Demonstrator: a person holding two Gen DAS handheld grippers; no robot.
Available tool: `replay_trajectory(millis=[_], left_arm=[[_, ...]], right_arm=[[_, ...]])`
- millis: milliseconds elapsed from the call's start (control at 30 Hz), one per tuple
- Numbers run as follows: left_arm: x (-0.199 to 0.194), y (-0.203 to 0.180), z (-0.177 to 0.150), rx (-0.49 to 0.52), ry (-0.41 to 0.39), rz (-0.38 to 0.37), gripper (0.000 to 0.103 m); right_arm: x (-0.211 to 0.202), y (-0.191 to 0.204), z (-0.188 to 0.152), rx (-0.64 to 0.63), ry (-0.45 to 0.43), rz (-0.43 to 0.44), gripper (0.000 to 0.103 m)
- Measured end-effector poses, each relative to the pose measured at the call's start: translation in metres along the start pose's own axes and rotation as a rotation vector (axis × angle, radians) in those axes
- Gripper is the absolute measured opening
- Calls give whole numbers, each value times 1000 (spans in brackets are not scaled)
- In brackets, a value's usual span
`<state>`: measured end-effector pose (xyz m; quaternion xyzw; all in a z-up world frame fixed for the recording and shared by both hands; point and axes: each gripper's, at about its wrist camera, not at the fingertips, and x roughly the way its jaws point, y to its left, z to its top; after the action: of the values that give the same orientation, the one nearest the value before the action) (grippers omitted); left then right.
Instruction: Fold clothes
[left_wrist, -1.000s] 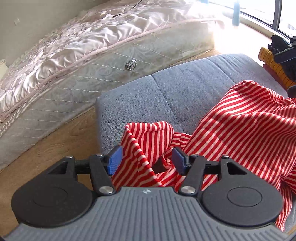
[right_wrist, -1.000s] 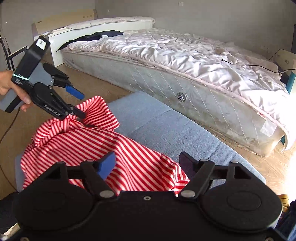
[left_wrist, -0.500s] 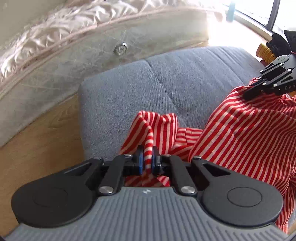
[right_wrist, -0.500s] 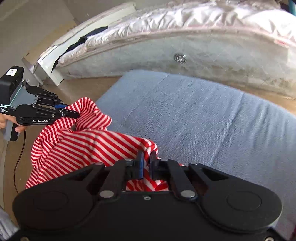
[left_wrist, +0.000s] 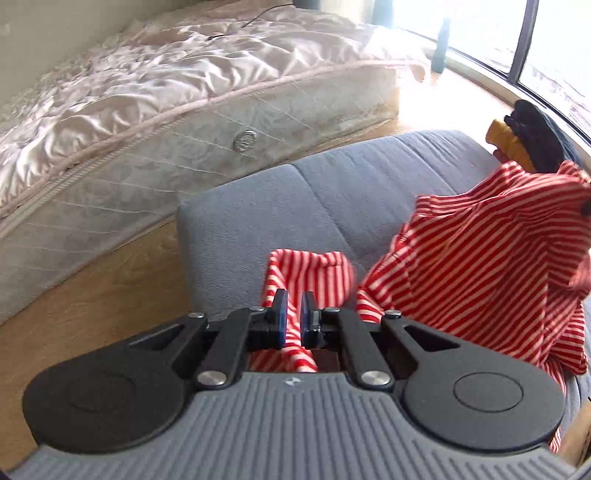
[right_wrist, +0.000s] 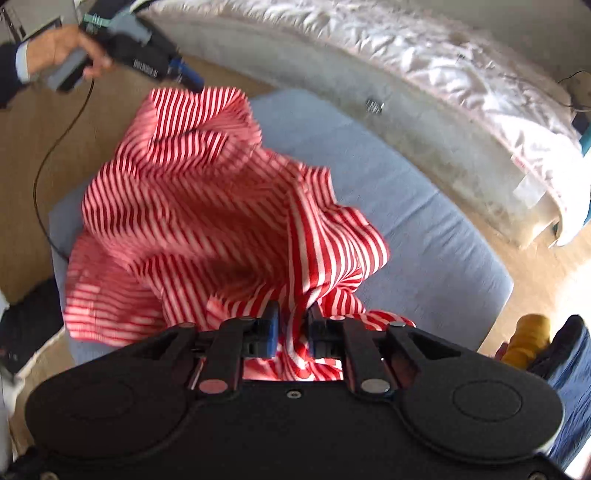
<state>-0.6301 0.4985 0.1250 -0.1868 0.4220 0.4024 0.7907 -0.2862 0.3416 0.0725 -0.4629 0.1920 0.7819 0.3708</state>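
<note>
A red-and-white striped garment (right_wrist: 207, 206) hangs lifted above a blue-grey sofa cushion (right_wrist: 424, 236), stretched between both grippers. My left gripper (left_wrist: 291, 321) is shut on one bunched edge of the garment (left_wrist: 480, 258), with cloth pinched between its blue pads. In the right wrist view my right gripper (right_wrist: 291, 328) is shut on another edge. The left gripper (right_wrist: 184, 75) also shows at the top left of that view, held by a hand (right_wrist: 62, 48), its tip on the garment's far corner. The cloth is blurred by motion.
A mattress with a pale rumpled cover (left_wrist: 166, 92) lies on the wood floor (left_wrist: 74, 280) beyond the cushion (left_wrist: 295, 206). Yellow and dark clothes (left_wrist: 524, 136) are piled by the window at the right. A black cable (right_wrist: 55, 147) trails from the left gripper.
Both grippers went from open to shut on the garment's edges, then rose and drew apart. The garment has come up off the cushion and spread between them.
</note>
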Motion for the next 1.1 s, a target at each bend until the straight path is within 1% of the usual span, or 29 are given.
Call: replay_trajectory(millis=[33, 67, 100, 133, 167, 200, 267, 333, 367, 433, 467, 533, 567, 600, 667, 700, 767, 867, 900, 933, 1033, 1100], left_arm=[[3, -7, 7, 26, 4, -24, 12], [7, -13, 15, 54, 10, -51, 16], [11, -20, 23, 82, 16, -77, 25], [13, -44, 22, 116, 22, -97, 33], [17, -57, 28, 156, 28, -107, 50], [24, -65, 38, 214, 37, -110, 58], [41, -82, 55, 327, 58, -110, 59], [62, -96, 67, 420, 80, -109, 60], [73, -100, 70, 437, 80, -119, 60], [93, -106, 64, 436, 84, -162, 61], [104, -109, 61, 438, 108, -175, 61], [125, -111, 55, 434, 157, -187, 61], [136, -113, 52, 425, 174, -186, 61], [139, -113, 51, 415, 184, -186, 49], [143, -112, 48, 391, 199, -187, 9], [137, -107, 50, 375, 179, -182, 9], [109, -92, 58, 368, 99, -149, 9], [48, -69, 62, 347, -15, -128, 9], [29, -64, 60, 344, -38, -128, 9], [14, -61, 56, 338, -49, -128, 9], [-13, -61, 34, 299, -38, -130, 9], [-13, -64, 18, 307, -3, -118, 9]], right_arm=[[3, 3, -3, 0, 10, -6, 24], [-1, -2, -3, 17, -14, -13, 28], [-6, -7, -2, 35, -39, -20, 31], [-10, -11, -2, 52, -63, -27, 38], [-14, -16, -1, 69, -87, -34, 46], [-18, -20, -1, 87, -111, -42, 50], [-26, -31, 0, 126, -165, -51, 63], [-24, -51, 1, 196, -252, -27, 68], [-18, -65, 2, 244, -281, -19, 68], [5, -95, 5, 340, -272, 11, 69], [17, -107, 6, 360, -241, 18, 68], [33, -122, 6, 392, -220, -3, 68], [38, -127, 4, 415, -232, 5, 68], [42, -130, 1, 437, -242, 19, 68], [44, -132, -4, 453, -245, 55, 68], [42, -132, -8, 449, -250, 68, 68], [36, -133, -14, 458, -262, 103, 68], [22, -140, -18, 511, -298, 209, 69], [18, -142, -18, 523, -314, 238, 70], [15, -144, -17, 528, -327, 256, 73], [22, -144, -6, 481, -327, 203, 74], [39, -142, 5, 468, -315, 184, 74]])
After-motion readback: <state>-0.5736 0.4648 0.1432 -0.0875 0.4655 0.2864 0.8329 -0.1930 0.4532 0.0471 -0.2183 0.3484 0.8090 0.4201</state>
